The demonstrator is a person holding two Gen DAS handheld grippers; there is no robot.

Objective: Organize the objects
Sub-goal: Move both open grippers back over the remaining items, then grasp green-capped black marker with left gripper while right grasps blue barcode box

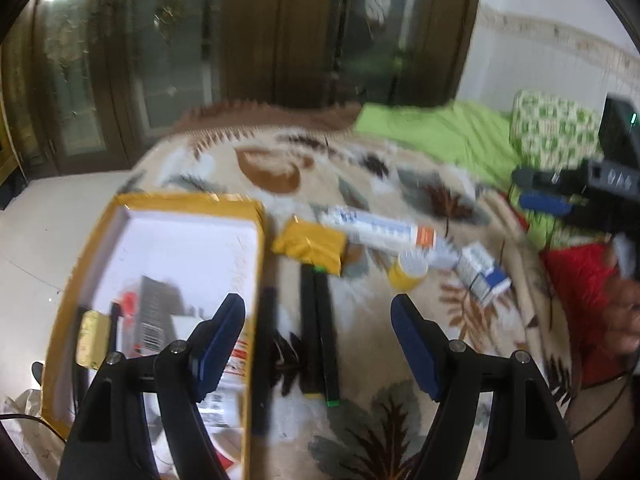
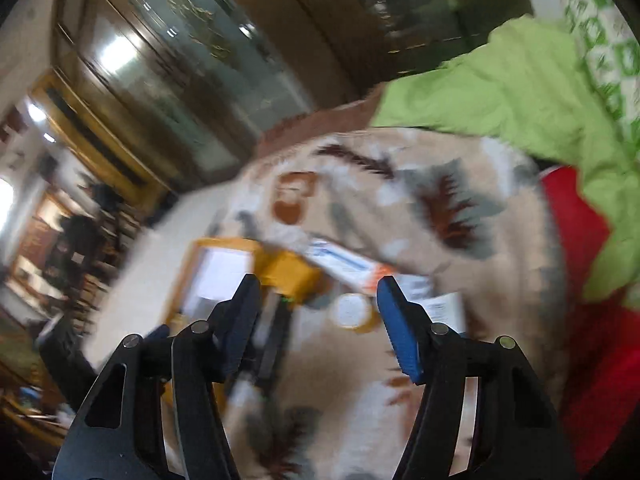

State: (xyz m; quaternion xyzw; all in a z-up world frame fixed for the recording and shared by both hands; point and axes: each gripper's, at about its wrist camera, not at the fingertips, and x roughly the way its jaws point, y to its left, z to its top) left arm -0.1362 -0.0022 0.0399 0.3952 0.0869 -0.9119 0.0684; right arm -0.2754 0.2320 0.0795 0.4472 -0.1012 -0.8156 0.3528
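— Holding anything?

— Nothing. My left gripper [image 1: 318, 336] is spread wide and empty, and so is my right gripper [image 2: 318, 316]. Straight ahead between the left fingers lie two black pens [image 1: 320, 332], side by side on the soft blanket [image 1: 400, 420].

— And the box?

— The yellow-rimmed box [image 1: 96, 240] sits just left of the left gripper. Farther ahead: a yellow pouch [image 1: 310, 246], then a tube carton [image 1: 380, 230].

— How will the pens handle?

— Light, stiff and round, I'd guess, so likely to roll. I'd pinch one mid-barrel.

leaf-patterned blanket [image 1: 400, 408] underneath | green sheet [image 1: 440, 136] far right | red cloth [image 1: 580, 280] right | glass-paned wooden doors [image 1: 248, 32] far
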